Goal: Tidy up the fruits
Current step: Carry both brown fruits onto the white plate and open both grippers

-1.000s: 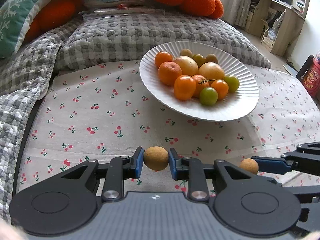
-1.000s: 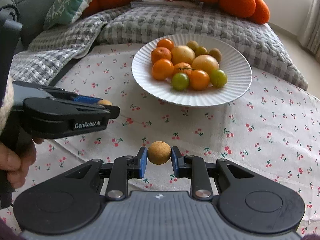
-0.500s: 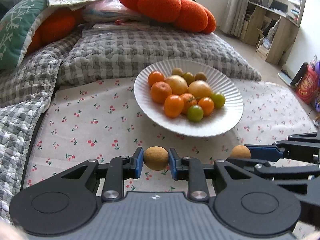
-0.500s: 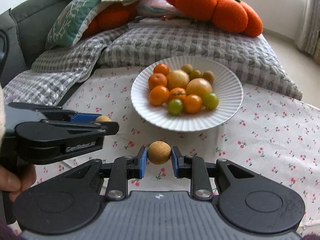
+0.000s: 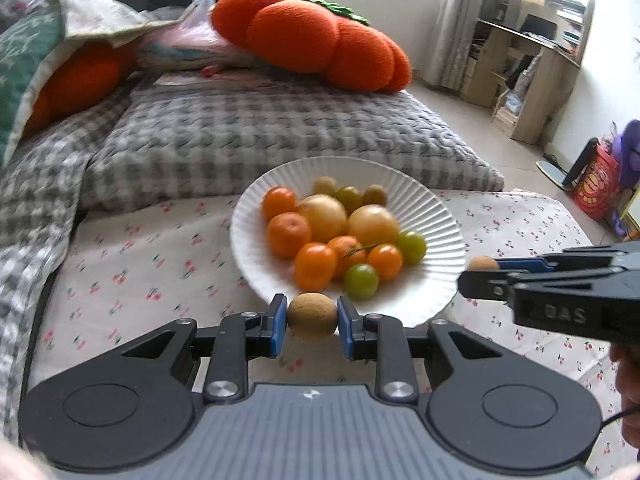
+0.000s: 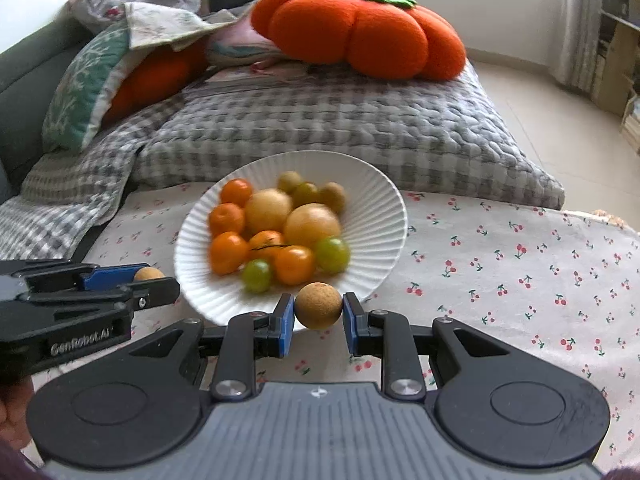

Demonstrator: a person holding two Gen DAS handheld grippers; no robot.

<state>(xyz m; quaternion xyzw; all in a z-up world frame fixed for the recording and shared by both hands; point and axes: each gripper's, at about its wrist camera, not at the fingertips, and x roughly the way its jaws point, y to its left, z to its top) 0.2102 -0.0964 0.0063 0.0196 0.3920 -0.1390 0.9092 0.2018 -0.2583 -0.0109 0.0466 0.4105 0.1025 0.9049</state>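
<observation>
Count with me: ahead of your tongs the white fluted plate point(image 5: 440, 216) carries twelve fruits: five orange ones, two large pale yellow ones, three small green ones, two small brown ones. Two more small round brown fruits are in the air, one per gripper. Your left gripper point(image 5: 312, 320) is closed nearly all the way, blue pads pressing both sides of its brown fruit point(image 5: 312, 317), right at the plate's near rim. Your right gripper point(image 6: 319, 314) is clamped just as tight on the second brown fruit point(image 6: 319, 305), also at the near rim, above the cherry-print cloth point(image 6: 520, 264). The two grippers sit side by side.
</observation>
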